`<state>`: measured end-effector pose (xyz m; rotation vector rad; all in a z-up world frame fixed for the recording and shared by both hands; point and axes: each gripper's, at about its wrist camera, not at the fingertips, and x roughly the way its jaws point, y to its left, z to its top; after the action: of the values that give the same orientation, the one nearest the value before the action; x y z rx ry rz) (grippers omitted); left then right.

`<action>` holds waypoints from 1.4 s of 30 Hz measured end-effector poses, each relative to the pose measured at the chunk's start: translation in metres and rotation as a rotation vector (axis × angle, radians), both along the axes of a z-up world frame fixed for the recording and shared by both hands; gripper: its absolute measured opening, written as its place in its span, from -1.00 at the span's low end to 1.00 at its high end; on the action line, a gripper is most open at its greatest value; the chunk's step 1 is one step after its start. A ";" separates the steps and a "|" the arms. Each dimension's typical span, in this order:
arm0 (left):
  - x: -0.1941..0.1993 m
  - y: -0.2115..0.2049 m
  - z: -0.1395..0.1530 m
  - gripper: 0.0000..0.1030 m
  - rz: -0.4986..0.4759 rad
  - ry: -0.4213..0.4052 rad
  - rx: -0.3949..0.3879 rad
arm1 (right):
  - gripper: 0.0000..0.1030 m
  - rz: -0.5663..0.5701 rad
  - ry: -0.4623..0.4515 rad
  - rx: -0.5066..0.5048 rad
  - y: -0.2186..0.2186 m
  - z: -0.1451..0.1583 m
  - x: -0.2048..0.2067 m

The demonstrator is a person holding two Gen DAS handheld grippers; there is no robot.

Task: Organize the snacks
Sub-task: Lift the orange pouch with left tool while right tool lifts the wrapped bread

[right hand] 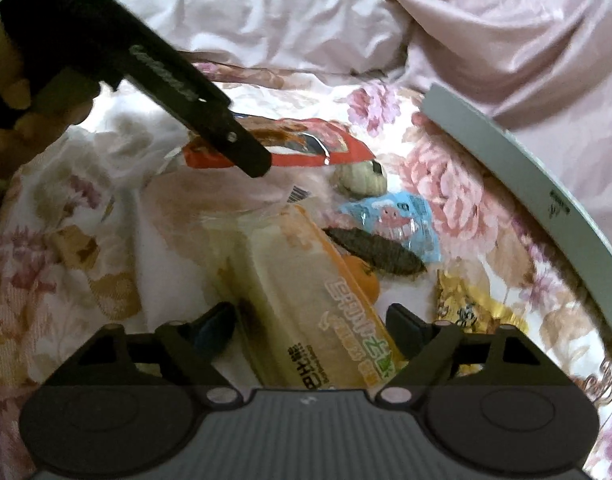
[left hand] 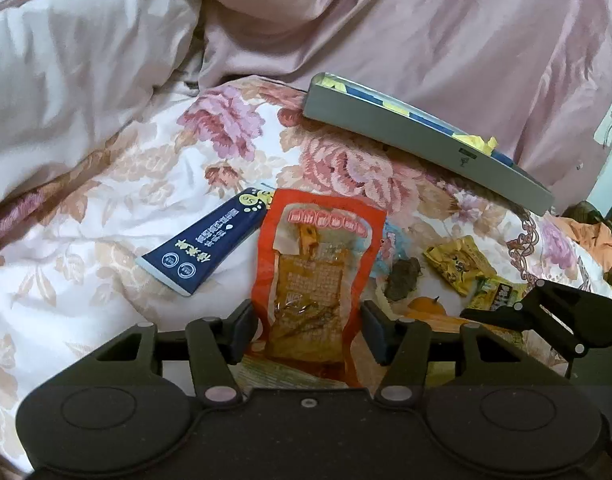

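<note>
Snacks lie on a floral bedspread (left hand: 85, 216). My left gripper (left hand: 308, 330) is open, its fingers on either side of a red and orange snack pouch (left hand: 314, 276); that pouch also shows in the right wrist view (right hand: 338, 150), under the left gripper's finger (right hand: 241, 148). My right gripper (right hand: 310, 328) is open around a long cream and orange bread packet (right hand: 318, 300). A navy tube (left hand: 209, 246) lies left of the pouch. Yellow packets (left hand: 460, 264), a blue packet (right hand: 402, 220) and a dark brown snack (right hand: 374, 252) lie nearby.
A grey tray (left hand: 418, 136) holding blue and yellow packets rests tilted at the back right; its rim curves along the right in the right wrist view (right hand: 518, 168). Pink bedding (left hand: 426, 20) is piled behind. An orange fruit (left hand: 426, 306) lies by the packets.
</note>
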<state>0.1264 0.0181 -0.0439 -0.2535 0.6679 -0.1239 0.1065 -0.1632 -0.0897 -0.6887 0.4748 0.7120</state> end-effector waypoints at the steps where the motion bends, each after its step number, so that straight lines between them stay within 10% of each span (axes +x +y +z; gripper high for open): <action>1: -0.001 -0.001 0.000 0.07 0.000 -0.002 0.003 | 0.48 0.009 -0.024 -0.013 0.002 -0.001 -0.004; 20: -0.018 -0.007 0.004 -0.10 0.033 -0.143 0.023 | 0.03 0.078 -0.402 -0.155 0.015 -0.012 -0.037; 42: 0.070 -0.084 0.084 -0.10 -0.018 -0.308 0.026 | 0.03 -0.316 -0.652 0.102 -0.035 0.046 0.020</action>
<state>0.1963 -0.0659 0.0401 -0.1981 0.3653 -0.1681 0.1266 -0.1980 -0.0434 -0.6864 -0.0564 0.1857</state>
